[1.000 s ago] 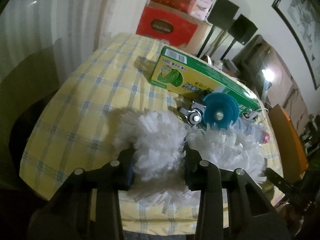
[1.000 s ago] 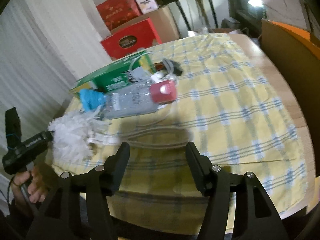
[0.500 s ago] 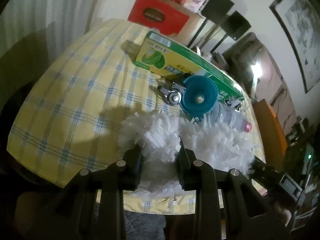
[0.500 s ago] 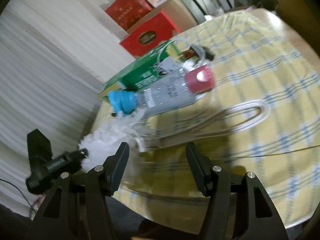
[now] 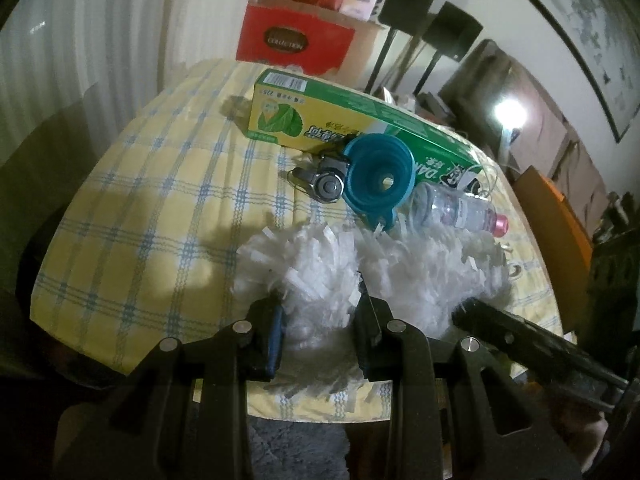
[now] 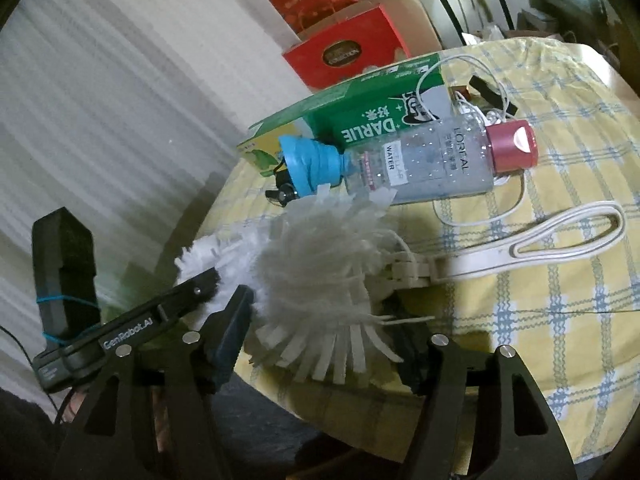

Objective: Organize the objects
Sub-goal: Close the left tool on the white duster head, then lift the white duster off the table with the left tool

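Nearest, at the near table edge: white duster (image 5: 320, 268), fluffy head pinched between the closed-in fingers of the left gripper (image 5: 320, 320). Right gripper (image 6: 320, 340) alongside on the same head, jaws spread wide around the strips, not yet pressing; whether the pads touch, hard to tell. Both tools low and level, pointing across the table from its near side; left gripper visible in the right view, coming in from the left.

Beyond the head: duster's flat white handle (image 6: 540, 232) with loop end, lying on the checked cloth (image 5: 160, 200), reaching right.

Mid-table, a loose cluster: teal funnel (image 5: 378, 178) on its side against the base of a clear bottle (image 6: 424, 164) with pink cap; small metal reel (image 5: 328, 186) just beside the funnel; white cable (image 6: 472, 80) looped near the cap. Behind these, green box (image 5: 340, 120), lying flat.

Farthest, off the table: red cartons (image 5: 296, 40).

Progress, judged: early. Duster in hand but not placed; funnel, bottle, reel and cable unsorted. No destination bin visible.
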Demonstrator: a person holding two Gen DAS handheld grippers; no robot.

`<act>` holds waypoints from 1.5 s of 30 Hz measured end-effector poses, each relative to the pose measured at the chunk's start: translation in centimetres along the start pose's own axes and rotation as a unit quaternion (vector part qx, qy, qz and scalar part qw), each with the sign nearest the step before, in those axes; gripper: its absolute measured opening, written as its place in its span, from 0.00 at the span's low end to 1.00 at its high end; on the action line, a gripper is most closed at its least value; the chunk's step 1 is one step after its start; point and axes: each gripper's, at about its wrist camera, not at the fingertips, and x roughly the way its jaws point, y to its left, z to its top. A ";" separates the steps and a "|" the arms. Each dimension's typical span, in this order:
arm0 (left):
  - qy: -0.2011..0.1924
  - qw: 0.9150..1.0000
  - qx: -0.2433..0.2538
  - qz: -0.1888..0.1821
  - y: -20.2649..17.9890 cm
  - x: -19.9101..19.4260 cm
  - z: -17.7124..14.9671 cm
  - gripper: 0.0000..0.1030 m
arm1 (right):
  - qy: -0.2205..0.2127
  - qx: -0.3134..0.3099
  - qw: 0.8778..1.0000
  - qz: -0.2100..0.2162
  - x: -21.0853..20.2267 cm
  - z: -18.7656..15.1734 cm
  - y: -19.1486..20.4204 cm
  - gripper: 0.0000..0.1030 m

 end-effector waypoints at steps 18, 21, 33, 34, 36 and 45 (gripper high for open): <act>-0.030 0.998 0.050 0.027 -2.1 -1.0 -1.0 0.21 | -0.046 -0.022 0.998 -0.021 -1.8 -0.4 0.3 0.19; -0.038 0.999 0.035 0.016 -1.8 -1.6 -1.2 0.19 | -0.055 -0.036 0.998 -0.026 -2.5 -0.7 1.1 0.19; -0.052 0.998 0.039 0.015 -2.5 -3.0 -1.2 0.19 | -0.093 -0.049 0.994 0.002 -4.4 -0.8 2.0 0.14; -0.059 0.997 0.041 0.015 -2.6 -3.3 -1.2 0.19 | -0.096 -0.050 0.994 0.005 -4.5 -0.8 2.0 0.14; -0.069 0.997 0.039 0.010 -2.7 -3.7 -1.3 0.18 | -0.102 -0.053 0.993 0.006 -4.8 -0.7 2.2 0.14; -0.077 0.996 0.034 -0.009 -2.7 -4.0 -1.4 0.16 | -0.114 -0.050 0.992 0.004 -5.6 -0.9 2.1 0.14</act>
